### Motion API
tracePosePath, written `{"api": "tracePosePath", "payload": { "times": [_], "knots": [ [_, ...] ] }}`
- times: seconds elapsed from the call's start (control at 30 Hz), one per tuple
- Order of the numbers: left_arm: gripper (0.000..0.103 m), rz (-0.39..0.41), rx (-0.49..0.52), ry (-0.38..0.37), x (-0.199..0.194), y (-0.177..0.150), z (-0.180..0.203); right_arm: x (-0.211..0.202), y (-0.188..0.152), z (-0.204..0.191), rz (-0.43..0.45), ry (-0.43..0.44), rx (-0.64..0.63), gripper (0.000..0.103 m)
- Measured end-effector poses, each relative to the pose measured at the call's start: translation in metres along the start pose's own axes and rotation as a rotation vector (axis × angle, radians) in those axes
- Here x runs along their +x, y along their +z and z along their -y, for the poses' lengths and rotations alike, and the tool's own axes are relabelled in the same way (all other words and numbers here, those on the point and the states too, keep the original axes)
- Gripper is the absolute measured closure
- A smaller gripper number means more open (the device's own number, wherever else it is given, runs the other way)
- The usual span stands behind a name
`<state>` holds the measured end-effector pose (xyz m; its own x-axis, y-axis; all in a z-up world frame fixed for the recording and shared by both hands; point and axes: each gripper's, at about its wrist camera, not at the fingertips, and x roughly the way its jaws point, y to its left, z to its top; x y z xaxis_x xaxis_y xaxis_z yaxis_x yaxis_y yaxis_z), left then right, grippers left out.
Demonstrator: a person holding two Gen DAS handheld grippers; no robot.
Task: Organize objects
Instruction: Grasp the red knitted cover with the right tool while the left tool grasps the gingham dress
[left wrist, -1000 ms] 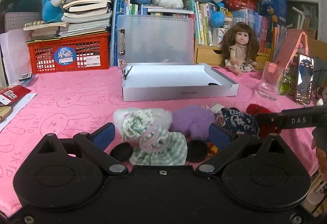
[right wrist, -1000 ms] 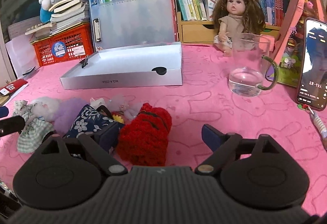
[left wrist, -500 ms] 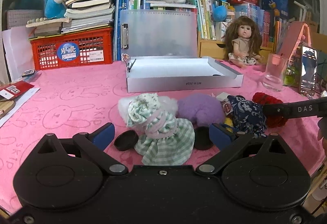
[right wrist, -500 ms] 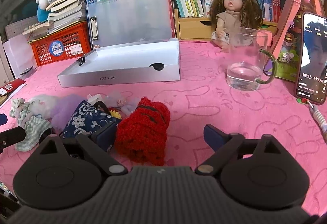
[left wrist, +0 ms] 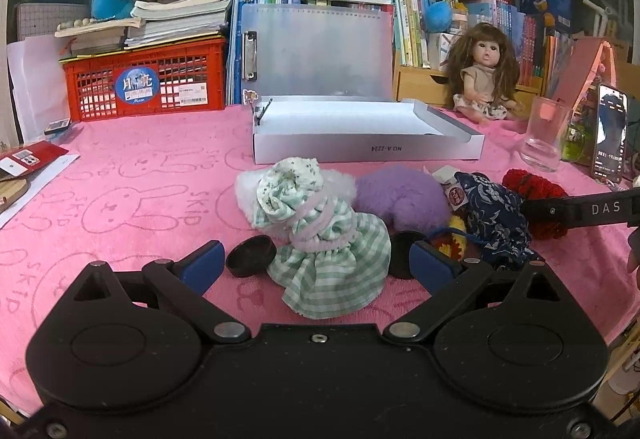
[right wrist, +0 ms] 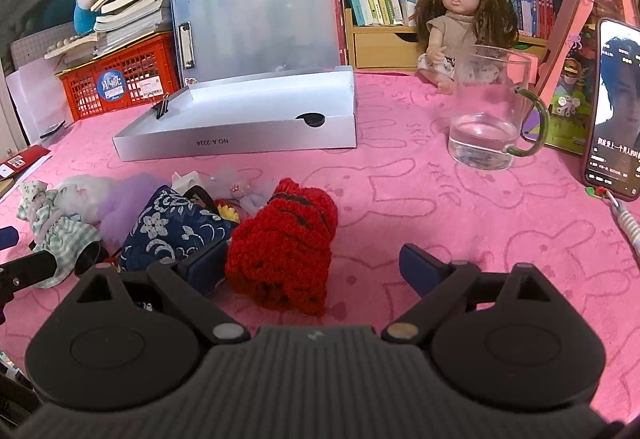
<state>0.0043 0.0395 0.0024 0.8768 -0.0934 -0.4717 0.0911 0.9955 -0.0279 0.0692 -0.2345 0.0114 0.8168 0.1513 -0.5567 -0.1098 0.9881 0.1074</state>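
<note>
A small green checked doll dress (left wrist: 328, 251) lies on the pink cloth between the fingers of my open left gripper (left wrist: 316, 265), untouched. Two black round caps (left wrist: 252, 255) sit beside it. Behind are a white fluffy piece (left wrist: 246, 191), a purple fluffy piece (left wrist: 400, 195) and a blue floral pouch (left wrist: 492, 215). A red knitted piece (right wrist: 288, 239) lies between the fingers of my open right gripper (right wrist: 312, 265), close to the left finger. The blue floral pouch (right wrist: 172, 231) sits just left of it. A shallow white box (right wrist: 240, 119) stands open farther back.
A glass mug (right wrist: 488, 115) with water and an upright phone (right wrist: 616, 107) stand at the right. A doll (right wrist: 460, 23) sits against the bookshelf. A red crate (left wrist: 144, 79) with stacked books is back left. Cards (left wrist: 24, 163) lie at the left edge.
The left gripper has drawn back a little, so the dress and the box sit farther ahead in its view. The right gripper has edged closer to the red knitted piece. Both stay open.
</note>
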Motion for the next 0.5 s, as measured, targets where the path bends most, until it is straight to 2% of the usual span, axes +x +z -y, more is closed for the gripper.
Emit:
{"api": "tracePosePath", "payload": {
  "times": [0.2,0.33,0.5],
  "knots": [
    [0.004,-0.007,-0.005,-0.002,0.0019,-0.0020,-0.0017,0.0006,-0.0013,-0.0009,-0.003,0.000,0.001,0.006],
    [0.012,-0.013,-0.021,-0.012,0.0023,-0.0021,-0.0035,0.0007,-0.0016,-0.0012,-0.004,0.000,0.000,0.006],
    [0.016,-0.004,-0.030,-0.016,0.0025,-0.0007,-0.0045,0.0007,-0.0015,-0.0014,-0.003,0.000,0.001,0.006]
  ]
}}
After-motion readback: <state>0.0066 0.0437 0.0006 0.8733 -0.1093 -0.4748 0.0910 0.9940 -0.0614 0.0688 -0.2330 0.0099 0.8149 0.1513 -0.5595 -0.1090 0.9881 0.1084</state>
